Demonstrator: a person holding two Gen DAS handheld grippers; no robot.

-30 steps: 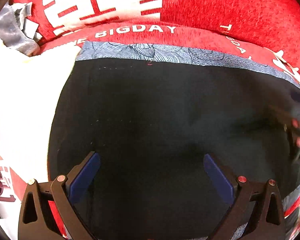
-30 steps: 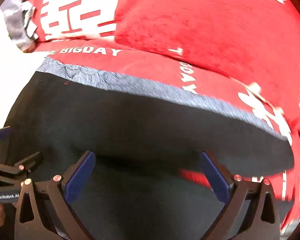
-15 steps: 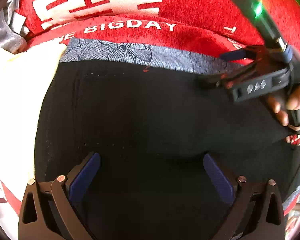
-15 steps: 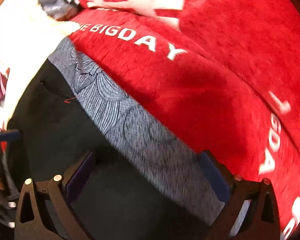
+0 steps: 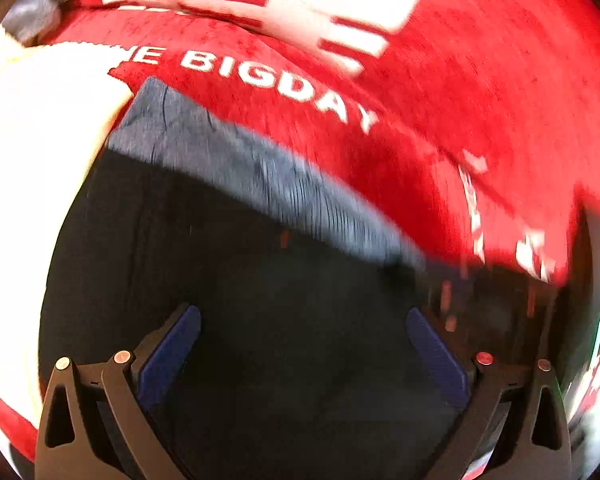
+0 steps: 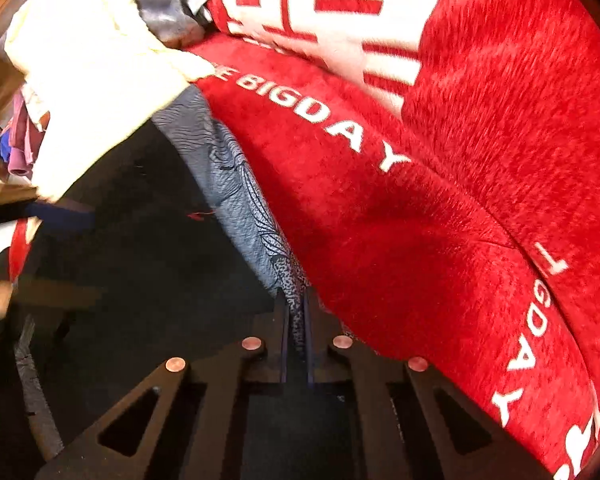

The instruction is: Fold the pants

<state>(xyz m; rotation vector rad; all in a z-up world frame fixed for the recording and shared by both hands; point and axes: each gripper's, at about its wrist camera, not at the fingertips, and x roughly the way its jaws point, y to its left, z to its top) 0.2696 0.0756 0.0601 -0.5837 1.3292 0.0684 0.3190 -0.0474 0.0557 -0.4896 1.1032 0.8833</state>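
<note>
A: Right wrist view, item one: right gripper (image 6: 296, 344). Condition?

B: Jaws have just been closing and now pinch the grey patterned band (image 6: 240, 196) of the pants (image 6: 140, 280); a strip of that cloth stands up between the pads.

A: Item two: left gripper (image 5: 300, 344).

B: Jaws wide, nothing between them. It hangs over the black cloth of the pants (image 5: 260, 340), pads clear of it as far as the blur allows.

A: Item three: the pants, location.

B: Spread dark and flat on the red blanket (image 6: 440, 220), band along the blanket's lettered fold. A pale cloth (image 6: 92, 80) lies at the far left end of the band, overlapping that corner.

A: Step in hand?

B: Judged as taking hold of the band at two points, ready to lift and fold. One point is secured.

A: Handling notes?

B: The left gripper should take the same band toward its left end, well apart from the right, biting only the pants and not the blanket or pale cloth. Both should then rise together, evenly, so that the band stays straight and the layers do not slip.
</note>
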